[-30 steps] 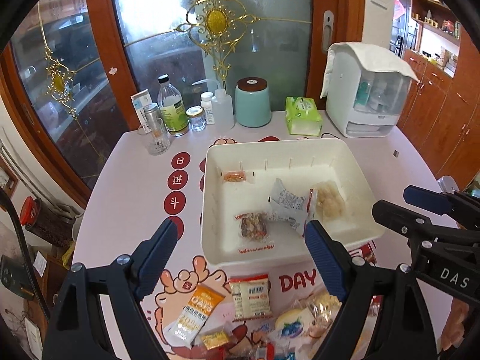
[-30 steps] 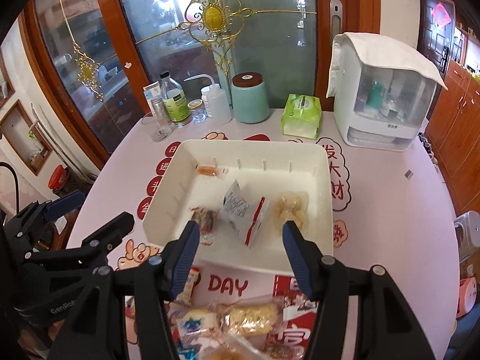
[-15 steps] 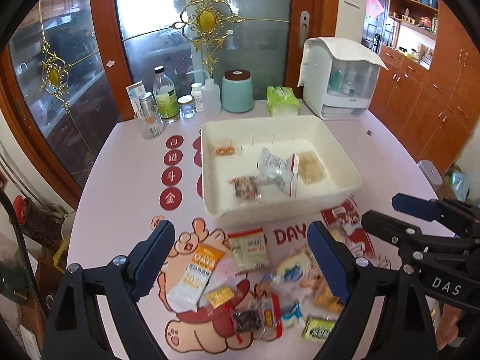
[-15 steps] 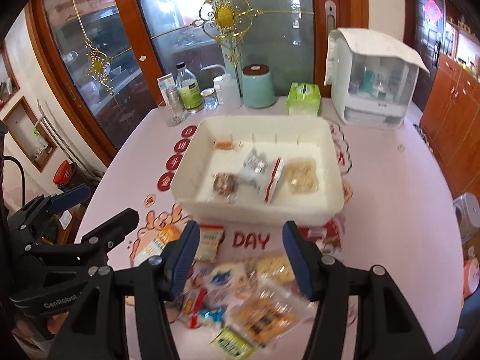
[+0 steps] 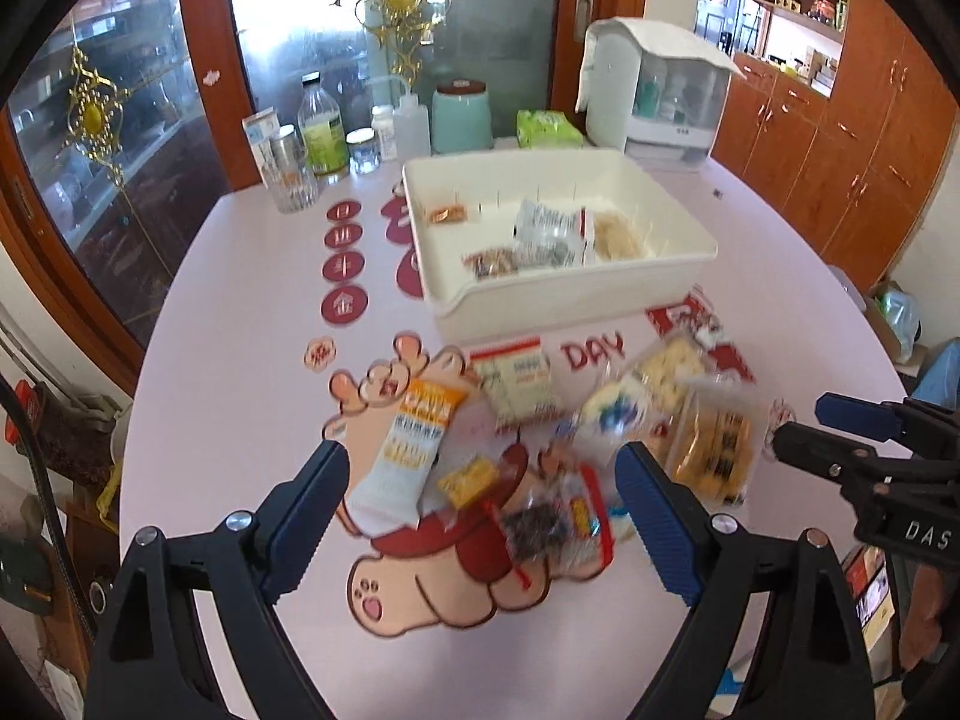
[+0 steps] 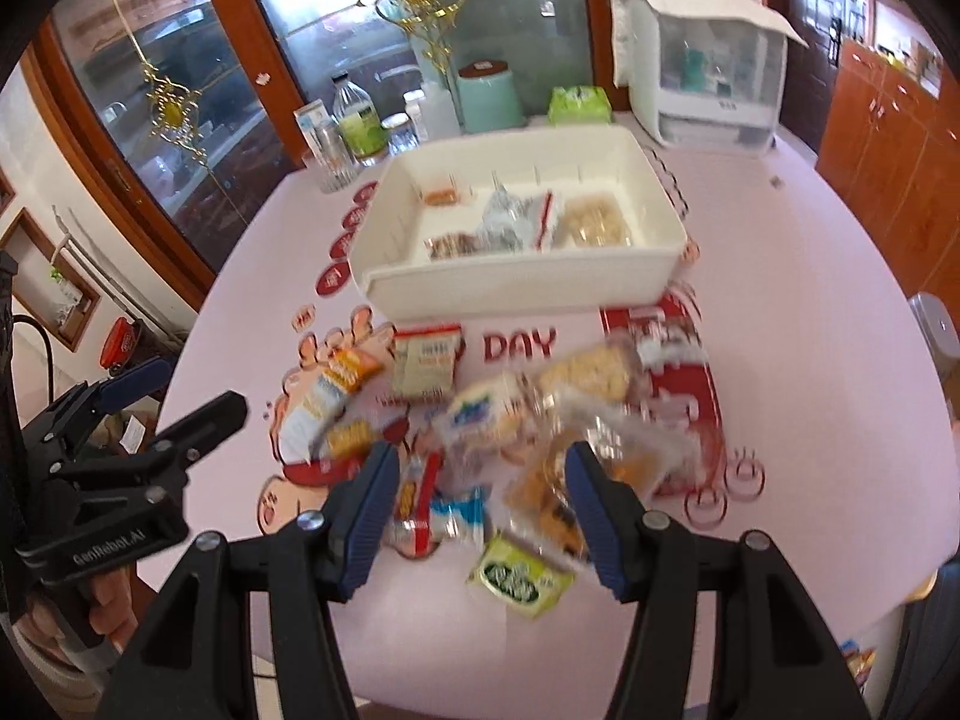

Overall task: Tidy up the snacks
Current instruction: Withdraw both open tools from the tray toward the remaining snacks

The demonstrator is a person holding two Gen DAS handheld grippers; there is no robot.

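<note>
Both jaws spread wide, nothing between them: left gripper [image 5: 480,504], right gripper [image 6: 480,495]. Now hanging over loose snack pile [image 5: 540,438] on table [image 5: 240,324], pulled back from white bin [image 5: 564,294] within the last second. Bin farther off, already holding a few packets [image 5: 546,237]. Orange bar [image 5: 414,444] and small yellow packet [image 5: 468,481] nearest left pads; green packet [image 6: 519,575] nearest right. Judged: retreat done, next pick pending; most snacks yet unsorted. Pile blurred, overlaps uncertain.

Motion blur smears the loose snack packets [image 6: 540,450], their labels unreadable.
</note>
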